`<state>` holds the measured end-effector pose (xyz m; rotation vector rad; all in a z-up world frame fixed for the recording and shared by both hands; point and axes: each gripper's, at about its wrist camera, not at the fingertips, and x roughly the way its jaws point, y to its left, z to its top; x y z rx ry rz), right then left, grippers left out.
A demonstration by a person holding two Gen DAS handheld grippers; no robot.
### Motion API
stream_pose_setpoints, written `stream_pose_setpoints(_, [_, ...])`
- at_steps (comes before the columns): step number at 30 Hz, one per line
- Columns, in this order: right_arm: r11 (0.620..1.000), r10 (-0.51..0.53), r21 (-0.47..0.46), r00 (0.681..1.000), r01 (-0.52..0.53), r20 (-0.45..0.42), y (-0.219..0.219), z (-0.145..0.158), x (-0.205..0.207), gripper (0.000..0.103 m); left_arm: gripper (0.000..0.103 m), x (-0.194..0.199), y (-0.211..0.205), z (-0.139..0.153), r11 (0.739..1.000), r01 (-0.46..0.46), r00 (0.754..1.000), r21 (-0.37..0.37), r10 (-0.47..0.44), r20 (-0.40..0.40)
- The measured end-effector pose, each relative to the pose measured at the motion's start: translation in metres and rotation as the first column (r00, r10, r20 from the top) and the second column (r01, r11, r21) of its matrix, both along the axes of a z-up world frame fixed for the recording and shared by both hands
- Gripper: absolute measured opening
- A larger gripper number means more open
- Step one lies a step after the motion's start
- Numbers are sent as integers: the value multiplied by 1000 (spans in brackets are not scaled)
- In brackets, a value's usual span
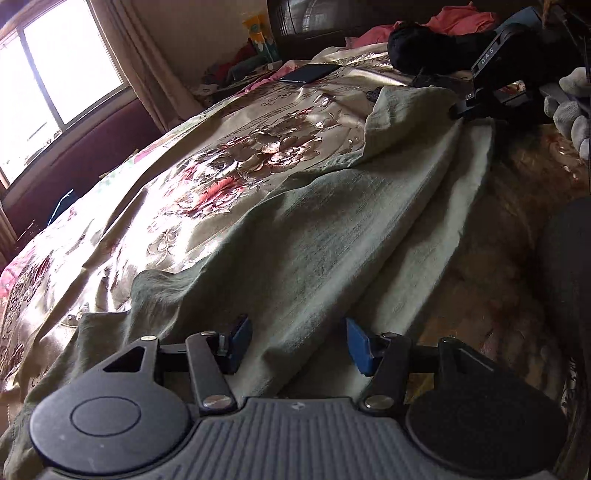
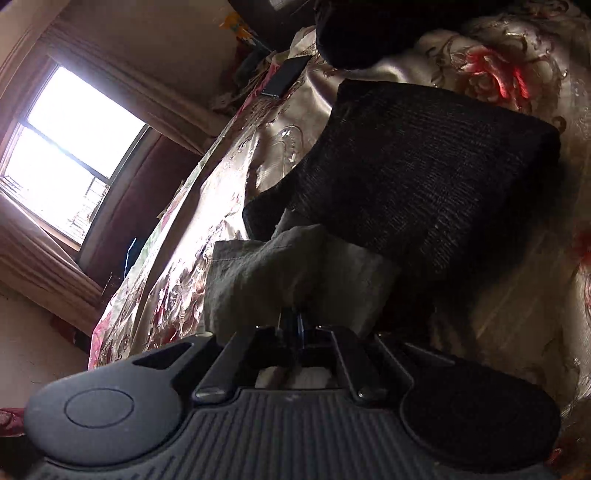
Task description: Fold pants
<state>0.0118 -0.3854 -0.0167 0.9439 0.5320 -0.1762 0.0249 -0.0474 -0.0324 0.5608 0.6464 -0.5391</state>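
Observation:
Grey-green pants (image 1: 314, 229) lie stretched across a shiny floral bedspread (image 1: 207, 177). My left gripper (image 1: 299, 345) is open, its blue pads on either side of the near end of the pants, low over the cloth. My right gripper (image 1: 456, 110) shows at the far end of the pants in the left wrist view, held by a gloved hand. In the right wrist view my right gripper (image 2: 293, 325) is shut on the pants (image 2: 266, 273), with the cloth bunched ahead of the fingers.
A folded black garment (image 2: 424, 177) lies just beyond the far end of the pants. A dark phone (image 1: 308, 72) and pink clothes (image 1: 458, 20) lie further back on the bed. A window (image 1: 55, 85) and curtains are to the left.

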Motion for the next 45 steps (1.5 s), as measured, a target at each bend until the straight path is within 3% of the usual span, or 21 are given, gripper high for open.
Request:
stream_pose_setpoints(3, [1000, 3, -1, 999, -3, 34, -3, 3, 5, 11, 69, 1, -4, 1, 1000, -5, 1000, -2, 5, 1])
stream_pose_setpoints(8, [998, 1, 56, 997, -6, 83, -15, -2, 19, 26, 69, 5, -10, 1, 1000, -16, 1000, -17, 16, -9])
stream_pose_setpoints(9, [999, -1, 54, 997, -3, 83, -15, -1, 23, 24, 69, 6, -11, 1, 1000, -15, 1000, -18, 14, -8])
stream_pose_setpoints(10, [999, -8, 48, 997, 4, 74, -14, 0, 25, 11, 69, 6, -12, 1, 1000, -13, 1000, -17, 13, -6])
stream_pose_setpoints(11, [999, -3, 53, 997, -1, 75, -14, 4, 27, 4, 69, 6, -14, 2, 1000, -12, 1000, -11, 12, -2])
stream_pose_setpoints(17, [1000, 26, -4, 970, -25, 240, -3, 63, -7, 4, 69, 1, -12, 18, 1000, -1, 999, -24, 2, 42])
stream_pose_setpoints(20, [999, 18, -39, 986, -11, 166, -3, 50, -18, 4, 70, -1, -12, 15, 999, 8, 1000, -34, -7, 28])
stream_pose_setpoints(22, [1000, 1, -3, 1000, -1, 26, -5, 20, -18, 4, 70, -4, -15, 7, 1000, 12, 1000, -21, -12, 10])
stream_pose_setpoints(24, [999, -24, 40, 999, 25, -27, -7, 3, -21, 4, 70, -7, -16, 2, 1000, 22, 1000, -13, -22, -1])
stream_pose_setpoints(28, [997, -52, 50, 999, 52, -4, -11, 5, -25, 4, 70, -11, -16, 1, 999, 33, 999, -5, -33, 4])
stream_pose_setpoints(31, [999, -37, 0, 999, 37, 15, -12, 20, -23, 7, 70, -10, -14, 1, 1000, 25, 1000, -7, -25, 5])
stream_pose_setpoints(34, [1000, -4, -26, 999, 3, -33, -10, 22, -20, 11, 70, -10, -11, 1, 1000, 12, 1000, -17, -12, 0])
stream_pose_setpoints(37, [999, -42, -3, 997, 42, -62, -13, 16, -29, 12, 70, -13, -10, 0, 1000, 16, 1000, -15, -16, 0])
stream_pose_setpoints(39, [997, -67, 30, 995, 69, -67, -16, 13, -41, 21, 70, -15, -9, 0, 1000, 26, 1000, -15, -26, 2])
stream_pose_setpoints(42, [997, -54, 49, 996, 57, -70, -11, 9, -51, 52, 70, -16, -9, 1, 999, 32, 999, -17, -32, 1])
stream_pose_setpoints(45, [997, -9, 76, 995, 16, -98, -2, 1, -38, 61, 70, -14, -8, 1, 1000, 22, 1000, -21, -22, -6])
